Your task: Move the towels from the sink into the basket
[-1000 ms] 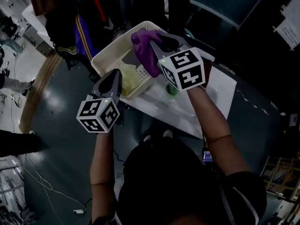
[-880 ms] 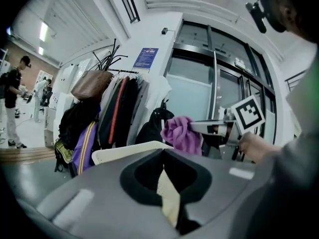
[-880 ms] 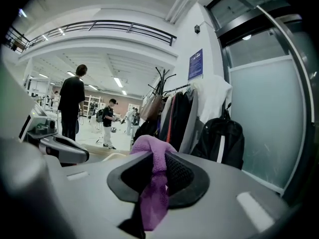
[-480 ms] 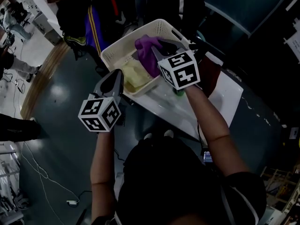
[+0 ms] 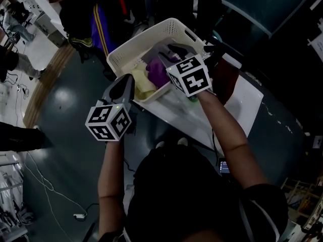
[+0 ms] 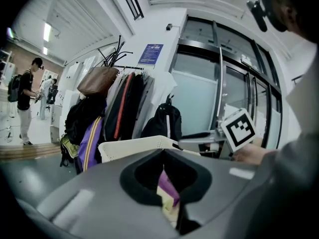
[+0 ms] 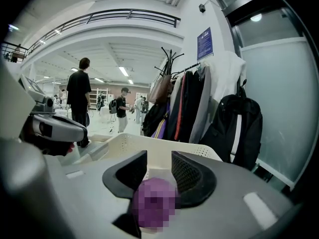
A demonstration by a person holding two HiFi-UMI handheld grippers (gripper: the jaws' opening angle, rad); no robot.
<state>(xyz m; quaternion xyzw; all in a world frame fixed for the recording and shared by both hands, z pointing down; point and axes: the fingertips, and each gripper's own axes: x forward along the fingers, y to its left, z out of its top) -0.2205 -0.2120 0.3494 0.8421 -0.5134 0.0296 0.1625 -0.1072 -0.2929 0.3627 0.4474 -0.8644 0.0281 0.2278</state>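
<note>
Purple towel: A crumpled purple cloth towel (image 5: 159, 70) lies inside the white perforated plastic basket (image 5: 132, 47), beside a pale yellow towel (image 5: 142, 83) that is also in it.
Right hand-held gripper: The right hand-held gripper (image 7: 158, 159) reaches over the basket. Its jaws have just been opening and stand apart. Purple cloth shows low between them, with no pad seen pressing on it.
Left hand-held gripper: The left hand-held gripper (image 6: 163, 154) hangs just outside the basket's near rim. Its jaws are drawn together to a slit and hold nothing; the towels show through the slit.
Sink: Not made out in any view.
Risk: A fold may cling to a pad and ride out as the right gripper lifts, if the jaws are not clear of the cloth. The basket stands at the end of the white tabletop (image 5: 242, 102), so a knock from either gripper could shove it toward the edge.
Surroundings: A rack of coats and bags (image 6: 124, 103) stands behind the basket, and people (image 7: 79, 96) are in the hall beyond.
In the way: Only the basket's tall walls, which each reach must clear.
</note>
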